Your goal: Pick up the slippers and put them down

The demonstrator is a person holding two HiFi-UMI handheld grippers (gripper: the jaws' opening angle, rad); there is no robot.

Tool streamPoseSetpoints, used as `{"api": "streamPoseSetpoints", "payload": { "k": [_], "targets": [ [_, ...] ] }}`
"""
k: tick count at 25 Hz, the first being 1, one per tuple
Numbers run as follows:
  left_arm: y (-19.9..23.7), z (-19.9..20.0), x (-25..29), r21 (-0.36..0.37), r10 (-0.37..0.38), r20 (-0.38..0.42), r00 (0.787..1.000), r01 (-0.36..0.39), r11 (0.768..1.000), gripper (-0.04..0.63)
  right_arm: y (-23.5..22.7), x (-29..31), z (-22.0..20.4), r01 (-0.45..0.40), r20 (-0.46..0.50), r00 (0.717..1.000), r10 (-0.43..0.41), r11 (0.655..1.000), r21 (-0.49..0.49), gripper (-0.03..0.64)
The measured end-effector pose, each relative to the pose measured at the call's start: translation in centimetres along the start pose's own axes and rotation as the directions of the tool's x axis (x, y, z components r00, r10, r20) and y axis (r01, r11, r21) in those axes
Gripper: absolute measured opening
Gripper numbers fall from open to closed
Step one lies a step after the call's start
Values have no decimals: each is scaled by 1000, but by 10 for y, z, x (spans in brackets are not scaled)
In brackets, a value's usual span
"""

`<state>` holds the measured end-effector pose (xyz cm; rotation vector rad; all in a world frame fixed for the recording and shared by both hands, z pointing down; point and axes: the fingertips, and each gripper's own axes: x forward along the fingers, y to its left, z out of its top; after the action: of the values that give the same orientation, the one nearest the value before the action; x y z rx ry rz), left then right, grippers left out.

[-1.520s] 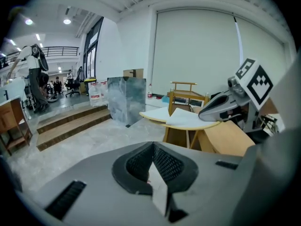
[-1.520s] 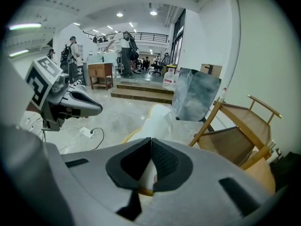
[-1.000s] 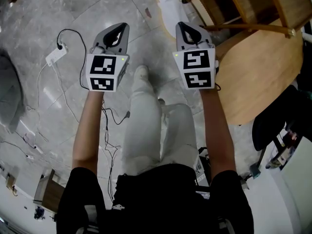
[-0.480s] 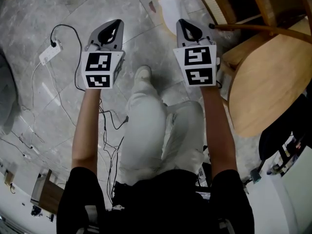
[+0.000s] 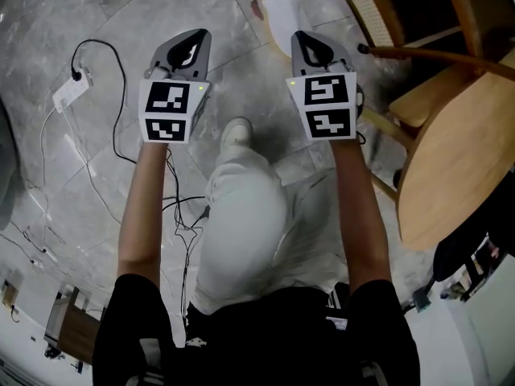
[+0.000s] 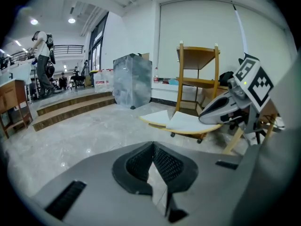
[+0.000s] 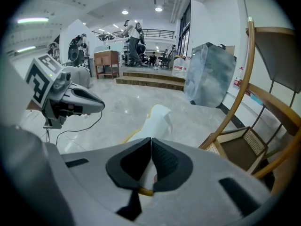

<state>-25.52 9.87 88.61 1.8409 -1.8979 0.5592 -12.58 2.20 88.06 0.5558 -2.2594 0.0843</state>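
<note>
Slippers cannot be told for certain in any view; the only footwear showing is a pale shoe or slipper (image 5: 235,131) on the person's own foot, set on the floor between the two outstretched arms. The floor (image 5: 161,6) is glossy grey marbled stone, with a white power strip (image 5: 68,91) and its black cable (image 5: 121,95) lying on it to the left. A wooden chair (image 5: 402,22) and a round wooden worktop (image 5: 459,159) stand at the right. The left claw (image 6: 153,146) has its pads pressed together at the tips with nothing between them, and the right claw (image 7: 151,141) is closed the same way and empty. Both are held side by side above the floor, pointing forward and down. Farther off the room is a bright hall with low wooden steps (image 6: 70,108), a plastic-wrapped block (image 6: 132,79) and ceiling lights (image 7: 158,8).
</note>
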Motion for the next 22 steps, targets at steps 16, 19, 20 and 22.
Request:
{"api": "streamPoseSetpoints", "payload": {
  "k": [16, 19, 20, 22],
  "targets": [
    [10, -79, 40, -18, 20, 2, 1000, -20, 1000, 3, 23, 61, -58, -21, -23, 1000, 20, 999, -39, 2],
    [11, -91, 44, -17, 23, -4, 1000, -23, 1000, 3, 28, 67, -64, -25, -16, 1000, 25, 999, -44, 2],
    [11, -95, 45, -16, 24, -5, 1000, -24, 1000, 3, 30, 69, -66, -28, -15, 1000, 27, 999, -46, 2],
    [11, -100, 47, -15, 25, -5, 1000, -26, 1000, 3, 32, 74, -72, -32, -15, 999, 31, 998, -47, 2]
  ]
}}
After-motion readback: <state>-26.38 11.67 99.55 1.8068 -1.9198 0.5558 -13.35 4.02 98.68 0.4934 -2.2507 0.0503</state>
